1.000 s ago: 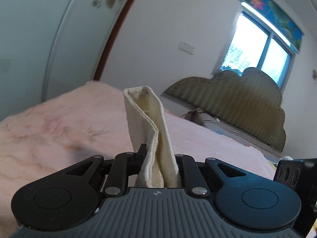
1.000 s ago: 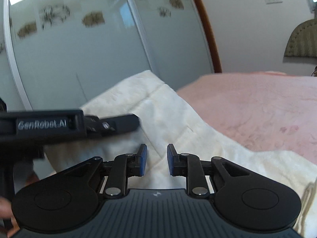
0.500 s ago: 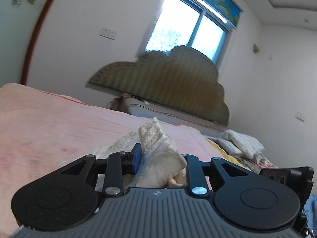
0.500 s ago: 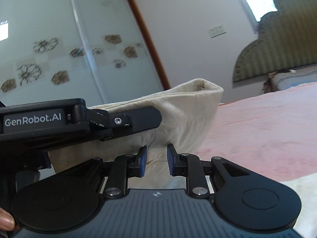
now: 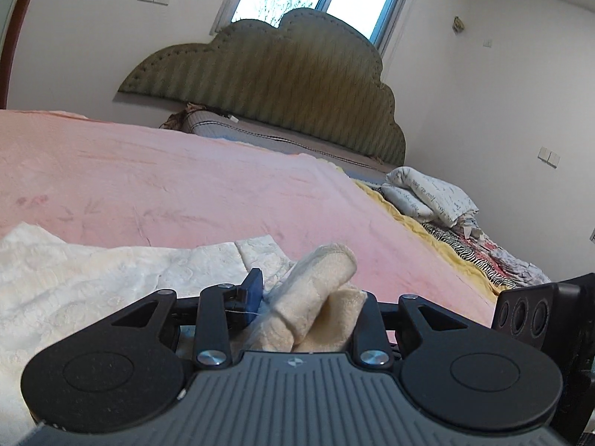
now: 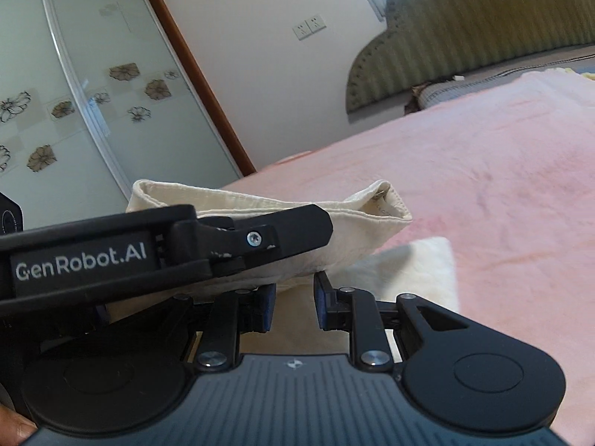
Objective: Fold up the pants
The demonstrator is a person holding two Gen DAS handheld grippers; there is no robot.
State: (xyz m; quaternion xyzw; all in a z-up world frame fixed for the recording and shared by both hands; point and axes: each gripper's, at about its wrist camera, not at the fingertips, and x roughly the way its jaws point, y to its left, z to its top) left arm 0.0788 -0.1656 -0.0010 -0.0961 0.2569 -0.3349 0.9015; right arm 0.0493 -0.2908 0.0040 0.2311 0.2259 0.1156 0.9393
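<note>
Cream pants [image 5: 93, 282] lie on a pink bed cover [image 5: 186, 186]. My left gripper [image 5: 308, 297] has its fingers parted wide around a bunched fold of the pants [image 5: 319, 275] that sits loosely between them, low over the cloth. In the right wrist view the left gripper's body [image 6: 148, 245] crosses the frame, with the pants' hem edge [image 6: 364, 208] lifted beyond it. My right gripper [image 6: 293, 301] is open with a small gap and nothing between the pads, just above the pants [image 6: 409, 271].
A green padded headboard [image 5: 279, 85] and a window stand at the far end. Folded bedding and clothes [image 5: 438, 200] lie at the bed's right side. A sliding glass wardrobe door [image 6: 74, 104] stands at the left.
The left gripper opened from a tight grip on the cloth and swung right and lower over the bed. The right gripper stayed open and turned toward the headboard.
</note>
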